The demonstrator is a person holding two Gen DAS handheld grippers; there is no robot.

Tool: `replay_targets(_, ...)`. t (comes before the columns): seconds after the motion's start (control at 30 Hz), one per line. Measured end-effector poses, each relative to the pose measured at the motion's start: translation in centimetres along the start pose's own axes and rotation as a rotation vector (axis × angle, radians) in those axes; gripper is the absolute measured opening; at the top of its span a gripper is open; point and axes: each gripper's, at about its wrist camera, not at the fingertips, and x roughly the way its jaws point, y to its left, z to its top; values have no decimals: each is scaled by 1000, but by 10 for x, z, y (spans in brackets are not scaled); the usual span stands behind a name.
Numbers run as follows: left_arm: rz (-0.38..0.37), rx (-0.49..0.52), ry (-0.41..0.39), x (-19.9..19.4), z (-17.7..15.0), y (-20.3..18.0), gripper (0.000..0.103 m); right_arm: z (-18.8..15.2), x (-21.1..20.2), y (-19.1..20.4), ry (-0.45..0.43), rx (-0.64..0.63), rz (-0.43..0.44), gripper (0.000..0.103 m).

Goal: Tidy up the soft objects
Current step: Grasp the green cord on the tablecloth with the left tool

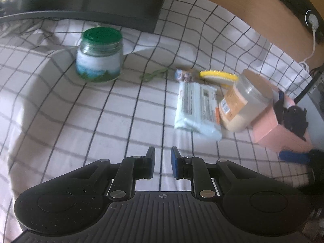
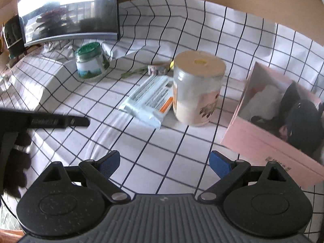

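A pale blue pack of wet wipes (image 1: 195, 109) lies flat on the checked cloth, also in the right wrist view (image 2: 149, 101). A pink box (image 2: 269, 135) at the right holds black and white soft things (image 2: 299, 113); it also shows in the left wrist view (image 1: 281, 129). My left gripper (image 1: 162, 163) hovers above the cloth short of the wipes, jaws nearly closed with a narrow gap, holding nothing. My right gripper (image 2: 164, 163) is wide open and empty, in front of the beige jar (image 2: 197, 87) and left of the box.
A green-lidded jar (image 1: 100, 53) stands at the back left. The beige jar (image 1: 243, 101) leans beside the wipes. A yellow brush (image 1: 219, 76), a small wrapped packet (image 1: 184, 75) and a green strand (image 1: 154, 75) lie behind. A dark monitor (image 2: 66, 10) stands at the back.
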Motion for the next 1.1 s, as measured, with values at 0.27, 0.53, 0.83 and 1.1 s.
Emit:
replay_targets(0.27,-26,65,-18,37,57,-21,19,-14,0,8,12,-69,-54,95)
replay_targets(0.53,8,177,-31,74,100,-38,19,-24,-7,5,6,-83,-99,95)
replay_targets(0.83,-36,287,-169,81,104,-28,19,-26,0,-2,28,-54,-111,95)
replay_targets(1.1,52,473,-168,100,83,-16,19,-40,6,-1,45,-30,-87,95)
